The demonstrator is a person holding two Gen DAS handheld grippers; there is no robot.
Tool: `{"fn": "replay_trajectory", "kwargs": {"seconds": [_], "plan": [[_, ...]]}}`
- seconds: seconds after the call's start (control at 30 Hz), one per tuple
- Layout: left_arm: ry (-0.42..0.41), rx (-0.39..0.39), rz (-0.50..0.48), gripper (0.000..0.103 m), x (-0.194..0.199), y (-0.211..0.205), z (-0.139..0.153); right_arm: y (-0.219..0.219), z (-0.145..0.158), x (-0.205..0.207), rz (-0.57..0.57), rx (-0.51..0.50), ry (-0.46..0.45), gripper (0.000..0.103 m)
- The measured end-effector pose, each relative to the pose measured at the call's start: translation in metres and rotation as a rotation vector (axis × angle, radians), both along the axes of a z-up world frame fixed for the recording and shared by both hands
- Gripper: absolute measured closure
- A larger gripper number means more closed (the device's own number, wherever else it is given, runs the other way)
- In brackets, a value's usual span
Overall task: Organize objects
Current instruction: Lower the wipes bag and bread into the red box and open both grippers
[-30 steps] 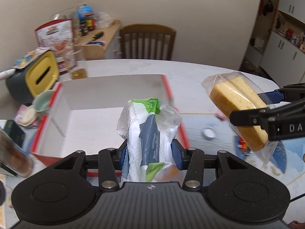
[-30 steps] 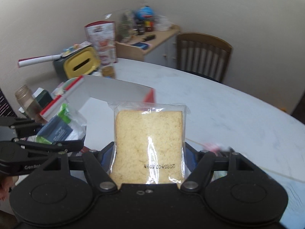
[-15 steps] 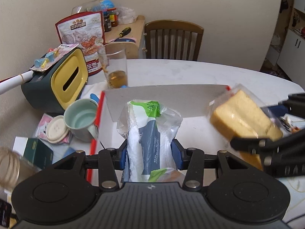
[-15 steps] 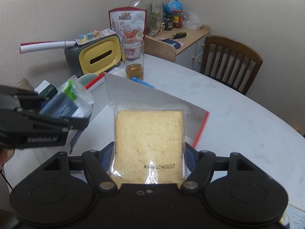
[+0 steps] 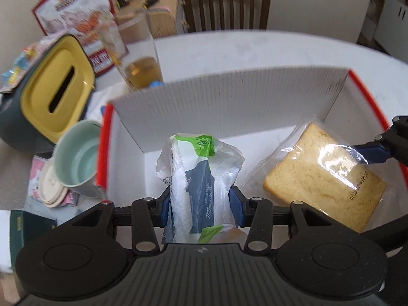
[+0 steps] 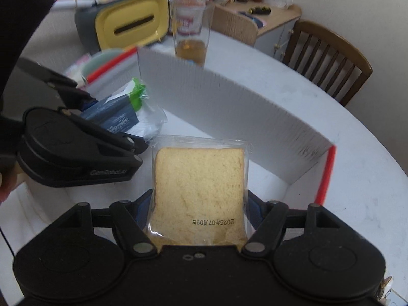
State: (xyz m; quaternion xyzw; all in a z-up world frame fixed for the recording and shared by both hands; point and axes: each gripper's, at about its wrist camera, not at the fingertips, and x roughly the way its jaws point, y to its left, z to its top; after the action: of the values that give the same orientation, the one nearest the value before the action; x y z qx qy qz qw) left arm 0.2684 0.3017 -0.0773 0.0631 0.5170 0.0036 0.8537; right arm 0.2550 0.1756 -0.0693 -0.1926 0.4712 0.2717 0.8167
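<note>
**Q:** Plastic-wrapped items, L wrist view. What's shown?

**A:** Left gripper [image 5: 201, 205] clenched on a crinkly packet [image 5: 200, 186], white w/ green and navy print, pinched at mid-height by the blue pads. Packet hangs over the floor of the white box [image 5: 229, 97] w/ red rim. Bread slice [image 5: 323, 181] in a clear bag sits to the right, also over the box, one blue finger [image 5: 374, 151] of the other tool at its far edge. Outside the box, left: mint cup [image 5: 76, 155], yellow-lidded tissue holder [image 5: 51, 97], glass [image 5: 137, 58] w/ amber drink.

**Q:** And R wrist view?

**A:** Right gripper [image 6: 200, 211] closed on the bagged bread [image 6: 200, 191], jaws wide, gripping both side edges low down. Left tool [image 6: 76, 150] w/ its packet [image 6: 127, 117] is just beside, at left. Both loads are inside the box walls [image 6: 229, 102], above the floor; contact w/ floor can't be told.

**Q:** Handling notes?

**A:** Judgement only: bread is light, soft, crushes easily, so hold the edges w/ a light squeeze. Film looks slick; may slide. Packet is light, squashy, tolerates a firmer mid-body pinch. Likely next: lower and let go side by side, clear of the glass.
</note>
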Motion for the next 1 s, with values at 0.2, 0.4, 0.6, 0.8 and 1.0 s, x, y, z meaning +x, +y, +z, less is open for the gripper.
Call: {"fn": "replay_trajectory", "kwargs": {"seconds": [0.2,0.4,0.6,0.8,1.0], "plan": [[0.079,0.020,-0.024,0.058,0.014,-0.004,-0.019,0.011,-0.020,0.011,-0.013,-0.061,0.064,0.032],[0.158,-0.010,-0.003,0.058,0.023,-0.001,-0.032,0.013,-0.033,0.018,-0.034,-0.104,0.128,0.032],[0.227,-0.035,0.020,0.049,0.028,0.004,-0.039,0.013,-0.037,0.024,-0.038,-0.104,0.172,0.030],[0.209,-0.019,0.005,0.040,0.024,0.001,-0.036,0.009,-0.033,0.019,-0.032,-0.091,0.155,0.020],[0.160,-0.024,0.007,0.040,0.009,-0.003,-0.023,-0.001,-0.018,0.012,-0.015,-0.050,0.140,0.019]]}}
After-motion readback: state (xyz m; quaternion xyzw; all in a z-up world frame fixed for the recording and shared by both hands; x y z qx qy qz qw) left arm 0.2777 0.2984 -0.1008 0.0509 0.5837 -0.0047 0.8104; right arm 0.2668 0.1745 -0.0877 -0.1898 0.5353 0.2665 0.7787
